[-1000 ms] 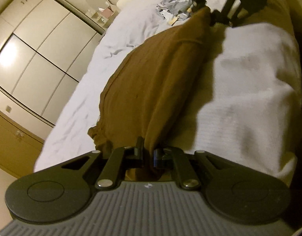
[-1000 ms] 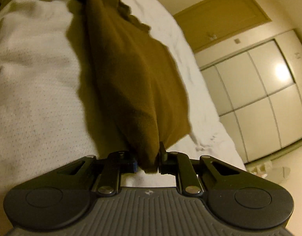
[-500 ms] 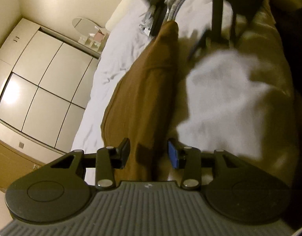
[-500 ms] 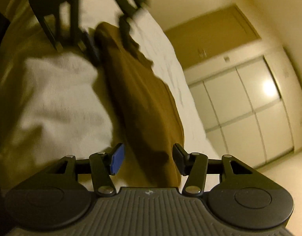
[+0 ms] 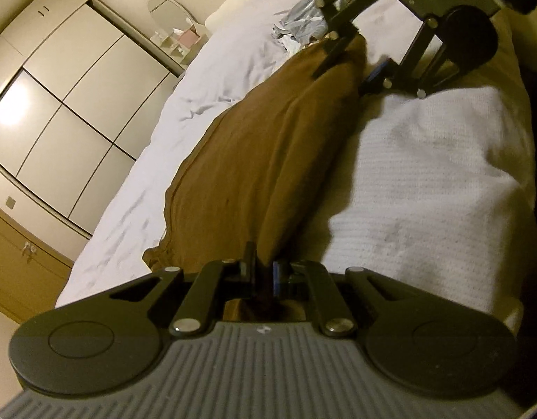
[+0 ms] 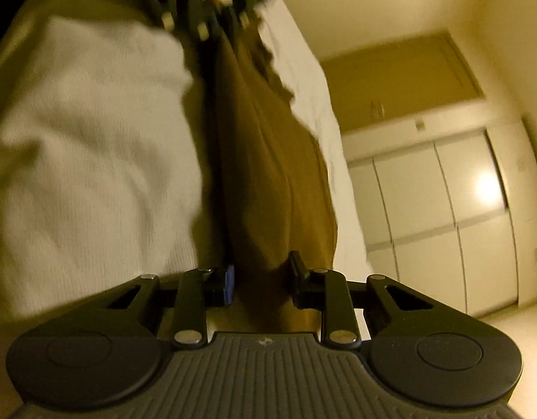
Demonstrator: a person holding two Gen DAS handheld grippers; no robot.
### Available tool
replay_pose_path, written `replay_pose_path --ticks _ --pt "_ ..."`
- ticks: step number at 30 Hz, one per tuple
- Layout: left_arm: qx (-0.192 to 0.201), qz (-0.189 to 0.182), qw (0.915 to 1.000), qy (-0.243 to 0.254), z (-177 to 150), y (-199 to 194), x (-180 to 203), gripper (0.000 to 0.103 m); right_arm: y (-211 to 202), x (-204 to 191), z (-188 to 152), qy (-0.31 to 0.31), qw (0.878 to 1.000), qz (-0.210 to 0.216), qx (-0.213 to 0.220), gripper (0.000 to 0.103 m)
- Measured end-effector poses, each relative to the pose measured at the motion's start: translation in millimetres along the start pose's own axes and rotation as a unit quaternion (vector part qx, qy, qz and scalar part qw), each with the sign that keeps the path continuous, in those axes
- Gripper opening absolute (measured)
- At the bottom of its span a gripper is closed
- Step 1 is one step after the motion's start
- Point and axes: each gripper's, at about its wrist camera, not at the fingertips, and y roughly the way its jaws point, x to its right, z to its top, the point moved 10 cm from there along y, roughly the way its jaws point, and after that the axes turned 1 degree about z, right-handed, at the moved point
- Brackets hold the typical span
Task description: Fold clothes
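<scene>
- a bed with a white sheet (image 5: pixel 184 111) runs into the distance.
- left of it, pale wardrobe doors (image 5: pixel 59 104) reflect a bright light.
- far off, an oval mirror (image 5: pixel 170 10) stands against cream walls (image 6: pixel 373 3).

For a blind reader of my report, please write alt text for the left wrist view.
The left gripper is shut on one end of a brown garment stretched above a white bed. The right gripper straddles its far end, beside a white knitted cloth; pale wardrobe doors stand behind.

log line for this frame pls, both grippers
left gripper: shut on brown garment | right gripper: open, straddling the other end | white towel: beside garment on bed
</scene>
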Motion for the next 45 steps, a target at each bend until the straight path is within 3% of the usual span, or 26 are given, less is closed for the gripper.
replay_pose_path --ticks 7,14,15,17,18,21,24,25,26,29,32,33,34,36,38,42,45 --pt "-0.016 0.014 0.9997 0.009 -19 -19 -6 0.012 16 12 -8 0.053 0.998 0.024 -0.021 0.02" --pt "-0.058 0.046 0.9941 0.08 -46 -34 -9 0.015 12 6 -5 0.05 0.998 0.016 -0.025 0.021" --pt "-0.056 0.05 0.9929 0.093 -45 -37 -8 0.016 14 7 -3 0.048 0.998 0.012 -0.026 0.021" --pt "-0.041 0.052 0.99 0.124 -38 -40 -3 0.031 17 8 1 0.042 0.999 0.005 -0.028 0.024" --pt "-0.03 0.052 0.9879 0.143 -34 -40 1 0.034 18 9 3 0.039 0.999 0.002 -0.029 0.026" --pt "-0.022 0.049 0.9852 0.163 -25 -24 2 0.034 22 11 10 0.033 0.999 -0.003 -0.028 0.027" --pt "-0.029 0.043 0.9883 0.144 -25 -8 -6 0.034 28 10 15 0.022 0.999 -0.003 -0.027 0.027" --pt "-0.036 0.041 0.99 0.13 -28 -5 -11 0.031 31 11 14 0.023 0.999 -0.001 -0.028 0.026" --pt "-0.045 0.041 0.9916 0.114 -33 -3 -17 0.018 32 13 10 0.032 0.999 0.004 -0.028 0.024" --pt "-0.077 0.051 0.9925 0.08 -55 -1 -31 0.005 35 18 -5 0.05 0.998 0.011 -0.038 0.02" --pt "-0.079 0.05 0.9936 0.064 -64 -9 -34 0.006 33 17 -8 0.038 0.998 0.006 -0.042 0.02" --pt "-0.078 0.052 0.9934 0.066 -63 -12 -34 0.008 31 17 -7 0.037 0.998 0.005 -0.041 0.024" --pt "-0.077 0.053 0.9932 0.07 -61 -14 -35 0.01 29 16 -5 0.037 0.999 0.004 -0.039 0.037" --pt "-0.074 0.057 0.9925 0.079 -57 -22 -34 0.018 24 15 0 0.039 0.999 0.001 -0.035 0.046" --pt "-0.064 0.056 0.9928 0.084 -51 -32 -33 0.025 19 15 4 0.04 0.999 -0.001 -0.03 0.049" --pt "-0.033 0.048 0.9933 0.1 -27 -50 -17 0.025 9 13 13 0.043 0.999 -0.006 -0.022 0.059" --pt "-0.023 0.041 0.9922 0.115 -13 -44 -3 0.025 22 4 23 0.009 1.0 -0.01 -0.021 0.061"
